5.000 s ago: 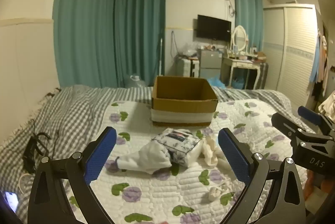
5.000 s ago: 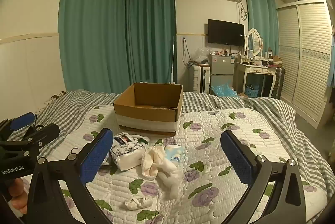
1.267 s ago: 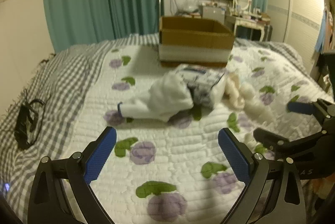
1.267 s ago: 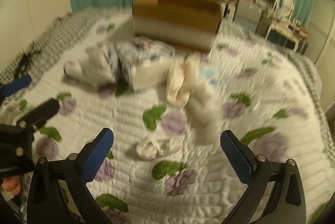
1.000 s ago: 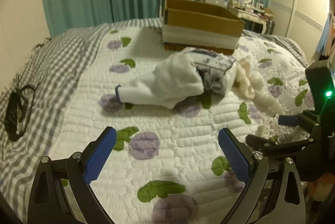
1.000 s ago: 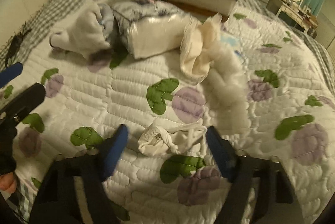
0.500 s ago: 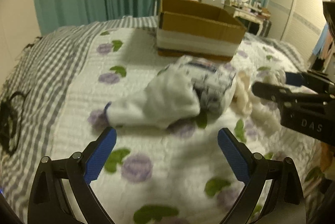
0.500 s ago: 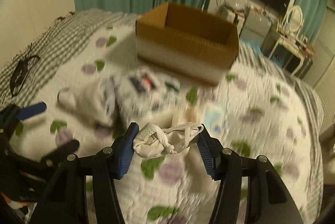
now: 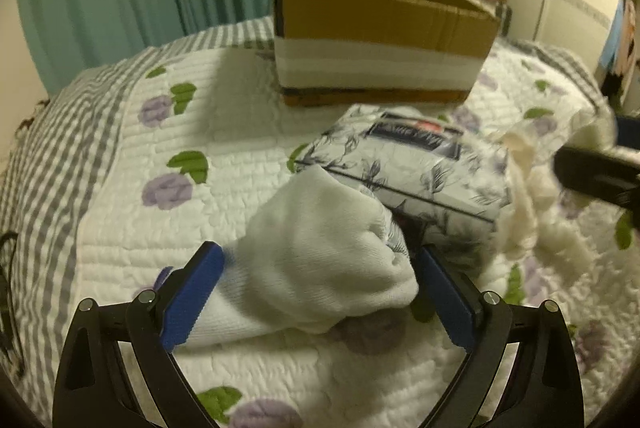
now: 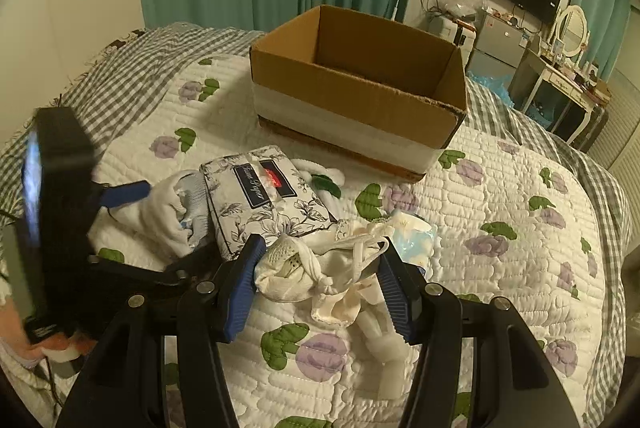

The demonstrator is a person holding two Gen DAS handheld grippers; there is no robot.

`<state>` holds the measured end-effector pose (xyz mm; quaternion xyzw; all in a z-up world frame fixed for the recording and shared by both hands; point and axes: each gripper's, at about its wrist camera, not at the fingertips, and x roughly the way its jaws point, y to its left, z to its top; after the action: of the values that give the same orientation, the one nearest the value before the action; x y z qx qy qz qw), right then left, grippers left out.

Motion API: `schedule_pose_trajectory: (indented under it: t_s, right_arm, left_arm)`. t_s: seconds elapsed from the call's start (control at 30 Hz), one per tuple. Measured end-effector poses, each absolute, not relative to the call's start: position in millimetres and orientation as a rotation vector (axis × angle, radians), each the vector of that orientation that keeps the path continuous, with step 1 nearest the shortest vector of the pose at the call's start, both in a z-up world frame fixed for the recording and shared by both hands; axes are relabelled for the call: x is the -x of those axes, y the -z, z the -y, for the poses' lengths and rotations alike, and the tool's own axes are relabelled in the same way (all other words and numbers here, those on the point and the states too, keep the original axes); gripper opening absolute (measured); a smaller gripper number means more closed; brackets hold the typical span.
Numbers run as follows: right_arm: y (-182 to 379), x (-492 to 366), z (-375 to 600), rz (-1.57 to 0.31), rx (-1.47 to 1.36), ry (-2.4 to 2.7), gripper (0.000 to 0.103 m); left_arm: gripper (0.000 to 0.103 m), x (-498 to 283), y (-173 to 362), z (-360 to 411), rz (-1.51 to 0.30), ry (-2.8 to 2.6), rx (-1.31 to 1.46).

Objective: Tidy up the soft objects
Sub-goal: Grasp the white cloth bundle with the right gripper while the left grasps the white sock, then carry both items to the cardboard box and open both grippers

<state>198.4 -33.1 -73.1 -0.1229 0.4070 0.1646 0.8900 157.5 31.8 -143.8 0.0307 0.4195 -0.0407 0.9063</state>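
My left gripper [image 9: 318,292] is open with its jaws on either side of a white sock [image 9: 320,252] that lies on the quilt against a flower-printed tissue pack [image 9: 404,168]. My right gripper [image 10: 320,280] is shut on a small white knotted cloth [image 10: 304,268] and holds it above the bed. The sock [image 10: 168,216] and tissue pack [image 10: 268,200] also show in the right wrist view, with the left gripper [image 10: 136,228] beside them. An open, empty cardboard box [image 10: 360,88] stands behind the pile; it also shows in the left wrist view [image 9: 380,32].
More soft pieces lie right of the tissue pack: cream cloth [image 9: 528,196] and a pale blue item [image 10: 412,228]. The bed has a flowered quilt [image 10: 500,268] over a grey checked sheet [image 10: 132,80]. A dressing table [image 10: 560,88] and curtains stand beyond.
My left gripper has moved forward and down until its jaws straddle the white sock. My right gripper closed on the small white cloth, lifted it off the quilt and now holds it above the pile.
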Motion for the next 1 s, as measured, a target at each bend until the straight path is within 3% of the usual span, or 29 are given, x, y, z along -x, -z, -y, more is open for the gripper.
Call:
schedule_pose_trajectory:
  t_s: [0.13, 0.2, 0.37, 0.57, 0.77, 1.0]
  right_arm:
    - [67.2, -189.7, 32.9, -0.818, 0.259, -0.344, 0.056]
    - [61.7, -184.7, 33.5, -0.801, 0.253, -0.347, 0.056]
    - [33.4, -172.2, 38.5, -0.729, 0.232, -0.365, 0.056]
    - [-27.4, -184.3, 43.2, -0.598, 0.249, -0.373, 0.056]
    - [-76.3, -256.1, 50.9, -0.541, 0.203, -0.362, 0.056]
    - [-51.2, -364.0, 49.4, -0.594, 0.173, -0.386, 0.056]
  left_arm:
    - [0.064, -157.9, 144.9, -32.7, -0.865, 0.098, -0.077]
    - [0.060, -151.6, 139.6, -31.9, -0.852, 0.102, -0.094]
    - [0.060, -130.8, 112.2, -35.3, -0.820, 0.130, -0.065]
    - [0.060, -121.0, 35.0, -32.5, -0.677, 0.170, -0.056]
    - [0.060, -171.1, -34.0, -16.9, -0.535, 0.163, -0.087]
    - [0.060, -269.6, -25.9, 1.8, -0.559, 0.149, -0.090]
